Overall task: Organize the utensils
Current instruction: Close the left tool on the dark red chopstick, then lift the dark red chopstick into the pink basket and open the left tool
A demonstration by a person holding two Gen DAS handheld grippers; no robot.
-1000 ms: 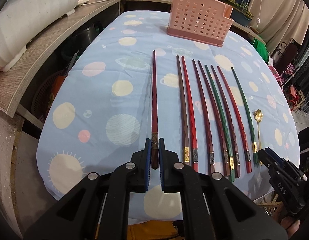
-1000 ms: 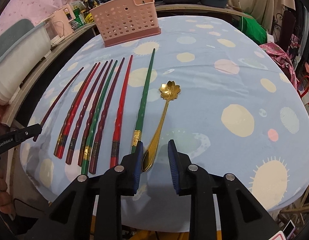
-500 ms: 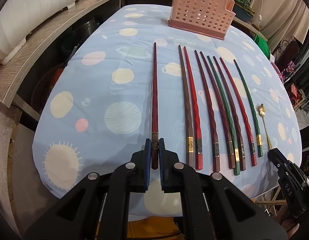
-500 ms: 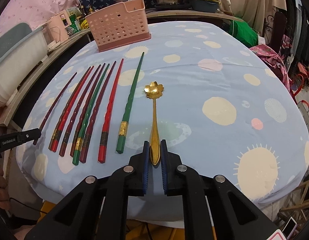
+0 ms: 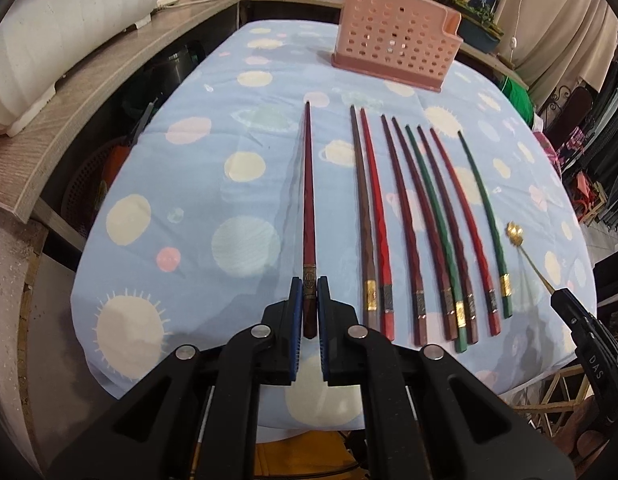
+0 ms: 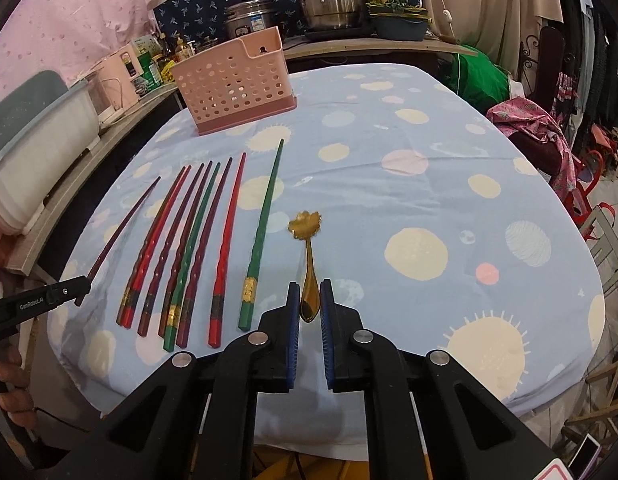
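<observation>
1. Left tool (image 5: 309, 308) at bottom centre, clamped on the butt of a dark red chopstick (image 5: 308, 200).
2. Right tool (image 6: 309, 308) clamped on the gold spoon (image 6: 307, 264) handle.
3. Remaining chopsticks (image 5: 429, 232) lie mid-frame on the bench (image 5: 189, 184).
4. Pink basket (image 5: 397, 54) stands at upper centre.

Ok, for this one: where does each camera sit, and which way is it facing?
Left wrist: on the left gripper, looking along a dark red chopstick it clamps, toward the pink basket; its black fingers fill the foreground, and the right gripper's tip shows at far right.
Right wrist: on the right gripper, clamping the gold spoon, facing the same basket; the left gripper and a hand show at left.
Shared: basket, row of chopsticks, spoon, blue tablecloth.
</observation>
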